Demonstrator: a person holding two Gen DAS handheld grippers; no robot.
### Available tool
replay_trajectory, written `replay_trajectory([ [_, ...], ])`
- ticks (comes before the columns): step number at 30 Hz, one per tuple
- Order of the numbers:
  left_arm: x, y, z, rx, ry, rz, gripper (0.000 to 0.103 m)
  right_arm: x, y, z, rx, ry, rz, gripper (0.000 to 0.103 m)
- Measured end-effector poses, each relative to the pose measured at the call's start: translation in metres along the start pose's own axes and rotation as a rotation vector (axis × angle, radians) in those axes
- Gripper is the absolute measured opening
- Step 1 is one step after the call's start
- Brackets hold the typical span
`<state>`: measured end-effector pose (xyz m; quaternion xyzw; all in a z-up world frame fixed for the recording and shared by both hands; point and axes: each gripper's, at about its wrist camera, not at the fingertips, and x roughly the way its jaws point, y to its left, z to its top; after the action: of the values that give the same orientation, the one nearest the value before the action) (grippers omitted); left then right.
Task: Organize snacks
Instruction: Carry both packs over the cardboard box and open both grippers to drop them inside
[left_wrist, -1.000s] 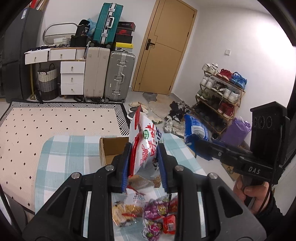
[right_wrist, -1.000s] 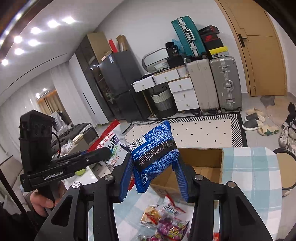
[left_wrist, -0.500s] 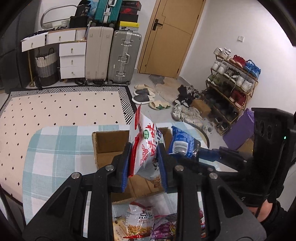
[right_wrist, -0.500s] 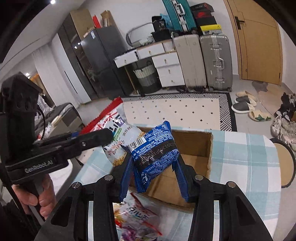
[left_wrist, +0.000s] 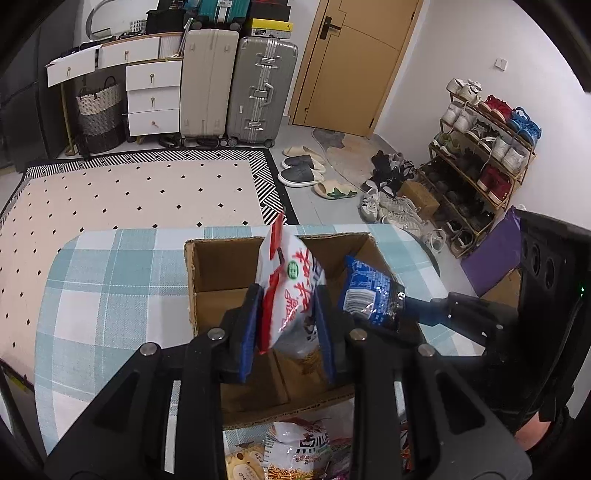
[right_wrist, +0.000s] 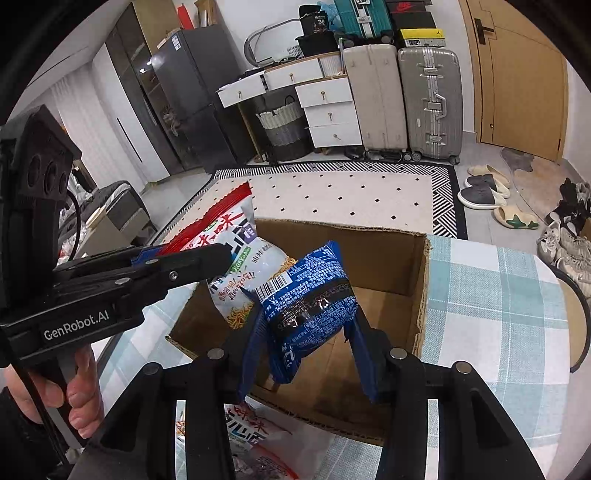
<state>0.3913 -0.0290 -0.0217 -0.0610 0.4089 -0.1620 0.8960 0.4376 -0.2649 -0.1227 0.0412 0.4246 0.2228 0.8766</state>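
An open cardboard box (left_wrist: 221, 266) (right_wrist: 369, 251) stands on the table's blue-and-white checked cloth (left_wrist: 110, 288). My left gripper (left_wrist: 288, 295) is shut on a red-and-white snack bag (left_wrist: 291, 288), which stands upright over the box opening. My right gripper (right_wrist: 306, 317) is shut on a blue packet (right_wrist: 310, 295), held over the box just right of the bag. Each view shows the other gripper: the left gripper (right_wrist: 221, 254) with the red-and-white bag (right_wrist: 236, 236), and the right gripper (left_wrist: 410, 306) with the blue packet (left_wrist: 369, 291).
Several loose snack packets (left_wrist: 295, 450) (right_wrist: 251, 432) lie on the cloth in front of the box. Beyond the table are a dotted rug (left_wrist: 129, 192), suitcases (left_wrist: 258, 88), a door and a shoe rack (left_wrist: 480, 155). A hand (right_wrist: 77, 391) grips the left handle.
Both grippers have come down and forward with their packets. The box was farther off; both packets now hang over its opening, close together.
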Motion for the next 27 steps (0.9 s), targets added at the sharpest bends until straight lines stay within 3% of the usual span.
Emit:
replay_trajectory([
  [4, 0.000, 0.001, -0.001, 0.020, -0.005, 0.021, 0.026, 0.005, 0.004, -0.002, -0.017, 0.017, -0.007, 0.049],
  [5, -0.002, 0.001, 0.000, 0.022, -0.009, 0.032, 0.031, 0.004, 0.004, -0.003, -0.020, 0.014, -0.013, 0.051],
  [7, -0.006, 0.004, -0.001, 0.017, -0.017, 0.033, 0.041, 0.001, 0.005, -0.003, -0.025, 0.001, -0.024, 0.054],
  [9, -0.012, 0.006, -0.002, 0.007, -0.022, 0.049, 0.066, -0.005, 0.006, -0.003, -0.030, -0.013, -0.026, 0.054],
  [11, -0.024, 0.010, -0.004, -0.015, -0.043, 0.043, 0.078, -0.014, 0.008, -0.004, -0.039, -0.035, -0.039, 0.055],
  [16, -0.050, 0.020, -0.013, -0.047, -0.058, 0.088, 0.080, -0.050, 0.013, -0.010, -0.032, -0.112, -0.030, 0.056],
  [19, -0.068, 0.020, -0.022, -0.052, -0.077, 0.110, 0.081, -0.078, 0.018, -0.020, -0.028, -0.167, -0.026, 0.066],
  [24, -0.099, 0.012, -0.039, -0.042, -0.101, 0.180, 0.082, -0.124, 0.033, -0.040, -0.043, -0.256, -0.022, 0.069],
  [27, -0.122, 0.004, -0.051, -0.025, -0.150, 0.215, 0.082, -0.152, 0.044, -0.055, -0.048, -0.320, -0.021, 0.080],
])
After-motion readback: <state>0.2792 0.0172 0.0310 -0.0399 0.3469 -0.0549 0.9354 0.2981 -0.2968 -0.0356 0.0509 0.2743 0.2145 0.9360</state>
